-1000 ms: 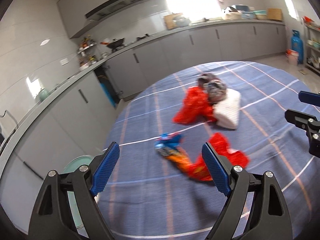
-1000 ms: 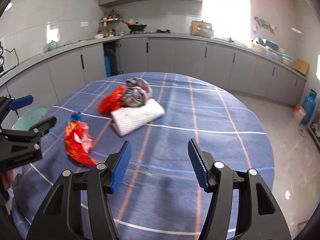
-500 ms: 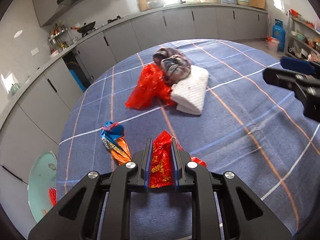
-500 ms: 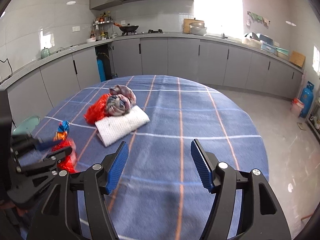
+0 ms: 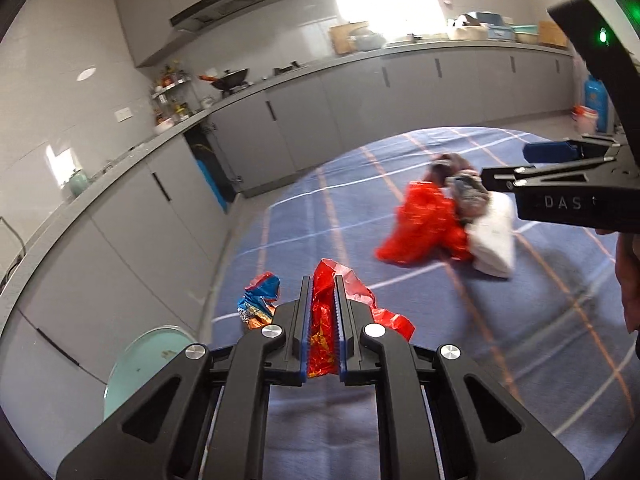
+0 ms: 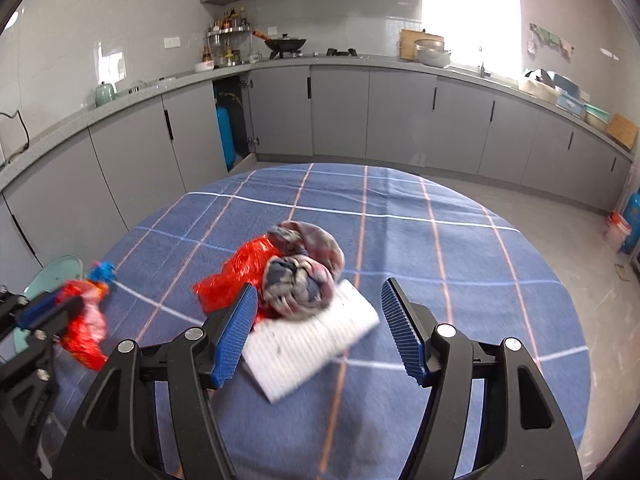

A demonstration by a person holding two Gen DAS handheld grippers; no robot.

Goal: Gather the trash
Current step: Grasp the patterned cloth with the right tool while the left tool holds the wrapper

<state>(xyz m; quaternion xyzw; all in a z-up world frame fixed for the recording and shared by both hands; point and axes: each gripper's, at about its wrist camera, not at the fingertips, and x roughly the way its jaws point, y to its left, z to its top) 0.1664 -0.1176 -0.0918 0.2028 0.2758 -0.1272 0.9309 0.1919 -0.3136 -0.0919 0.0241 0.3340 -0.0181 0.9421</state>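
The left hand-held gripper [image 5: 322, 320] is clamping its blue pads tight on a crumpled red wrapper [image 5: 325, 320], which is sticking up between the jaws and spilling out to the right side; just beyond it a blue and orange snack wrapper [image 5: 258, 304] is lying on the counter [image 5: 540, 360] with the blue plaid cloth, near the edge. A pale green stool or bin [image 5: 140, 364] (can't really tell which) is sitting on the floor below that edge.

The right hand-held gripper [image 6: 316, 328] is hanging with its jaws well apart and nothing pinched in them; it's hovering over the pile in the middle of the counter, which looks like a red plastic bag [image 6: 236, 276], a bunched-up purplish rag [image 6: 304, 276] lying on top of it, and a folded white towel [image 6: 312, 344] touching both. The picture is a bit blurry there; grey kitchen cabinets [image 6: 400, 120] are running along the wall behind.
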